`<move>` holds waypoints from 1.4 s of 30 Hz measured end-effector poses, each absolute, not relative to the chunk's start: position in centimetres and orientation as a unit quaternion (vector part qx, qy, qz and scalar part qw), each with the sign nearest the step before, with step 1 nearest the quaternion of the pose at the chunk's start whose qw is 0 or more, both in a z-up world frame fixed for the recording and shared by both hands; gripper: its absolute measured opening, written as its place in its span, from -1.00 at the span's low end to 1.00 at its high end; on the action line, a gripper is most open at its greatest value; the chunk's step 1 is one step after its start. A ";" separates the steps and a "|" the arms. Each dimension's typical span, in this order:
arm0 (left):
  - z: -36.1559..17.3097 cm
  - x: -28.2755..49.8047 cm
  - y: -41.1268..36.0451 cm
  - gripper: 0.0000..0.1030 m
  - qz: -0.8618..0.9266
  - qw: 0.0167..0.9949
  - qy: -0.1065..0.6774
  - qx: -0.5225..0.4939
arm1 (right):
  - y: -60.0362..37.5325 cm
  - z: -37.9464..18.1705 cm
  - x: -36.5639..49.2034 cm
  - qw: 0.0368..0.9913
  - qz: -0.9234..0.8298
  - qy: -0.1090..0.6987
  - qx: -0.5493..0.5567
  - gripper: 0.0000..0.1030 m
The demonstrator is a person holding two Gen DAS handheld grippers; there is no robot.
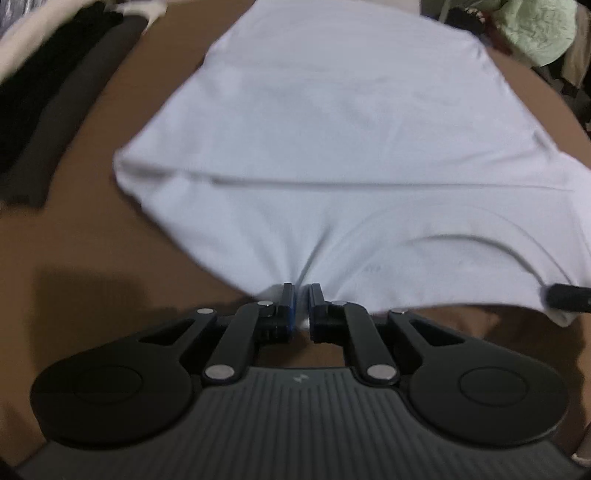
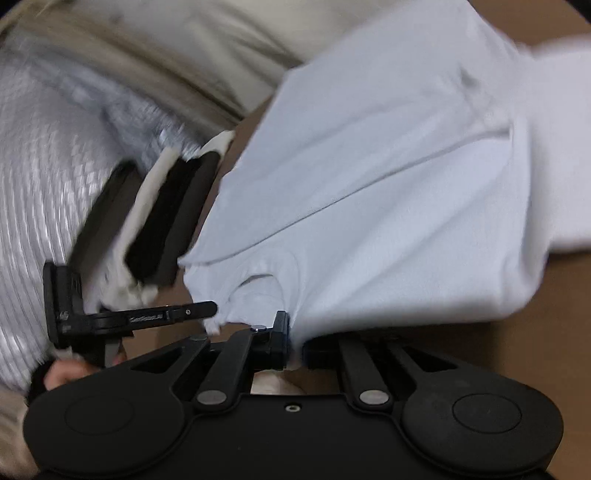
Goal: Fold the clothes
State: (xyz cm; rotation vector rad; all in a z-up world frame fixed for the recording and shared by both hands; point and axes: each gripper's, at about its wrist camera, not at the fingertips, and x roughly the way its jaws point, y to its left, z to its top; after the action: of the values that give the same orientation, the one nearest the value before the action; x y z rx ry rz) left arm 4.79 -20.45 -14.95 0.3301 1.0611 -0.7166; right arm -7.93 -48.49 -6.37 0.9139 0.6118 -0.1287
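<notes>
Folding underway, white T-shirt (image 1: 332,122) as landmark: it lies spread on a brown table (image 1: 92,236), sleeves already turned in, collar end nearest the cameras. To the shirt's left, along the table edge, a stack of dark folded clothes (image 1: 40,122), prob. finished pieces parked clear of the work area. At the shirt's near edge, left of the collar, the left gripper (image 1: 303,295) has its jaws pressed nearly together, pinching a tuck of white fabric; creases fan out from the pinch. Right of the collar, same hem line, the right gripper (image 2: 293,332) likewise clamps the shirt's edge, cloth bunched btwn its pads; in the left wrist view only its tip shows at the shirt's right corner. Two grips either side of the neckline look set so the top can be lifted evenly and carried over toward the bottom hem w/o skewing. Right of the shirt's far end, a pale green garment (image 1: 535,33), likely awaiting its turn
</notes>
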 end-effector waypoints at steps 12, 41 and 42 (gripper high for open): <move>-12.9 1.2 -23.5 -0.35 -0.328 0.839 0.388 0.195 | -50.2 -8.3 -10.6 0.814 -0.054 0.314 0.485 -0.25; -16.6 -3.6 -39.6 0.13 -0.401 0.799 0.415 0.172 | -55.3 -6.7 -13.9 0.886 -0.324 0.302 0.138 -1.00; -16.6 -3.7 -39.6 0.16 -0.401 0.798 0.414 0.173 | -55.4 -6.6 -14.7 0.883 -0.332 0.297 0.147 -1.00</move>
State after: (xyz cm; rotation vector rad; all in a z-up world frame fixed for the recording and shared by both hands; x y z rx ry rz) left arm -3.68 -39.64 -16.63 0.3706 0.8896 -0.8609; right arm -14.72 -55.41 -6.57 0.3058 0.6177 -0.6906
